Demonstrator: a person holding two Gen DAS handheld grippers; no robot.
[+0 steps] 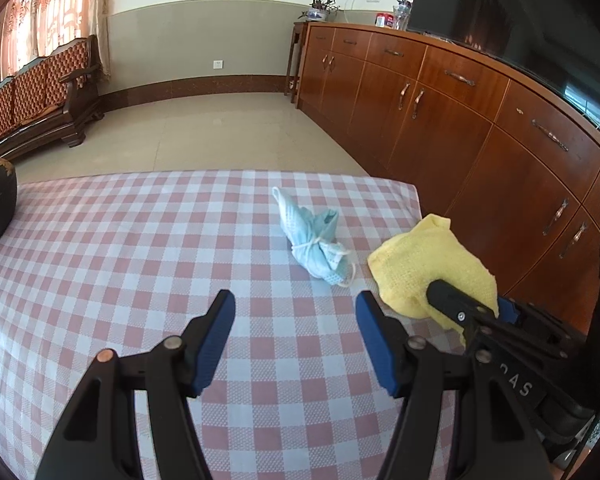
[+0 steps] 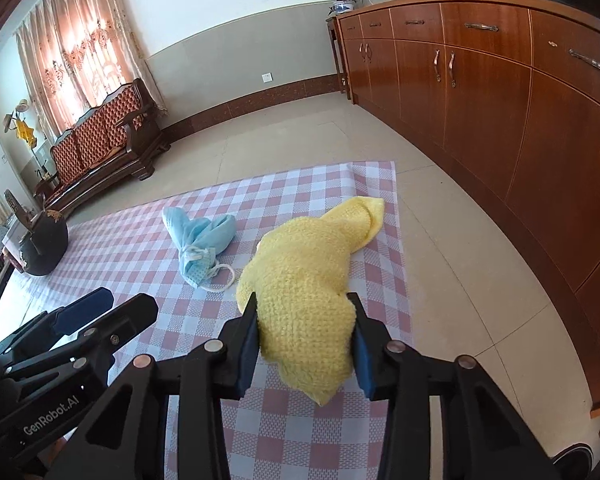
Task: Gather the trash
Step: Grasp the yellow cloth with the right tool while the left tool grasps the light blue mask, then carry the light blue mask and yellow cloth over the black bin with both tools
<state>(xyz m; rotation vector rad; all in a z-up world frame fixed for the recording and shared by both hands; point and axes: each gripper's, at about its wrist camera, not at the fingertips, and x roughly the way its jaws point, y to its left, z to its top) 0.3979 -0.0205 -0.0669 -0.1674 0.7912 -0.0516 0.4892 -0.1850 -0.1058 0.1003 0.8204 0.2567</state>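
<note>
The fuzzy yellow knitted cloth [image 2: 312,280] lies at the corner of the desk [image 2: 132,248] with its pink-and-white checked cover, squeezed by the right gripper [image 2: 305,330]. The balled-up light blue face mask [image 1: 314,240] sits just beside it. The left gripper [image 1: 296,340] is open and holds nothing.

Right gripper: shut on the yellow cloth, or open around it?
Shut on it. The right gripper has both fingers pressed into the bunched yellow cloth, which bulges between them on the checked tablecloth.
</note>
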